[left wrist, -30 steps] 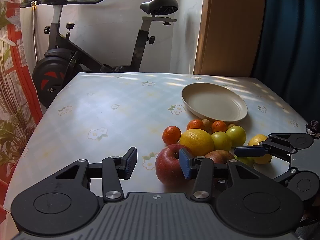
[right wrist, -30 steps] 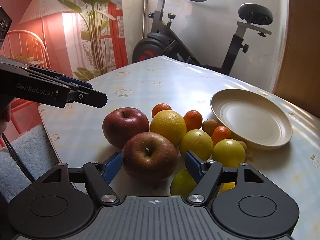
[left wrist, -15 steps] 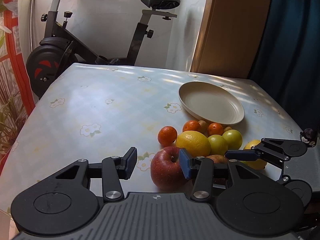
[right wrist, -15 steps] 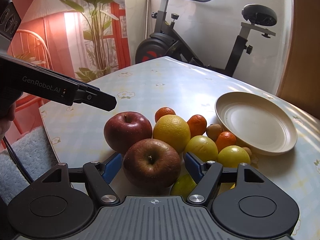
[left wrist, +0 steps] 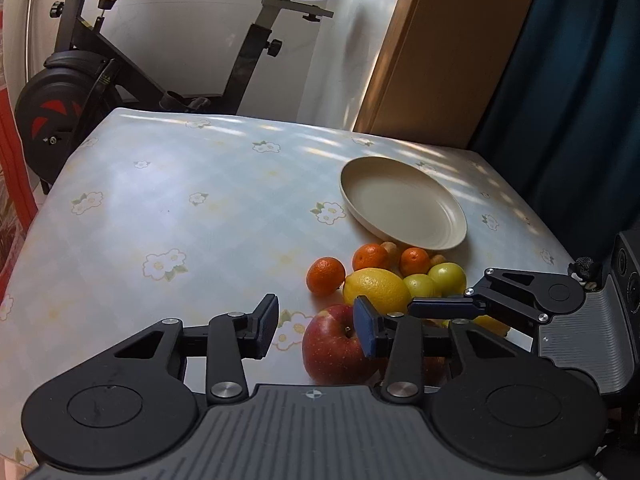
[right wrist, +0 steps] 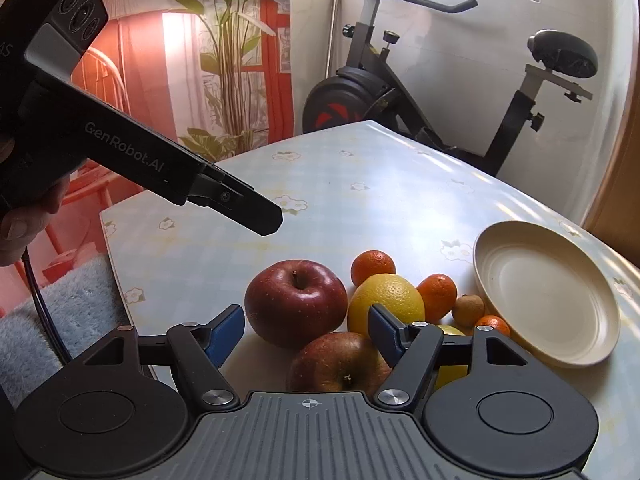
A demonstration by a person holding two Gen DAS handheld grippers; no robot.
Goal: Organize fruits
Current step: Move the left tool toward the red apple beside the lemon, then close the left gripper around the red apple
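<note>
Closing empty, left tool (left wrist: 316, 326) hovering beside the red apple (left wrist: 338, 346); right tool (right wrist: 306, 330) gaping wide above the brownish apple (right wrist: 340, 360). Fruit heaped near the empty plate (left wrist: 404, 204); risking a nudge, scattering mandarins across the tabletop (left wrist: 192, 208).

Fruit is lying heaped on the flowered tablecloth: a glossy red apple (right wrist: 295, 303) sitting upright beside a duller apple (right wrist: 340, 362), a large lemon (right wrist: 386, 300) behind, mandarins (right wrist: 373, 267) clustering toward the empty cream plate (right wrist: 552, 344).
</note>
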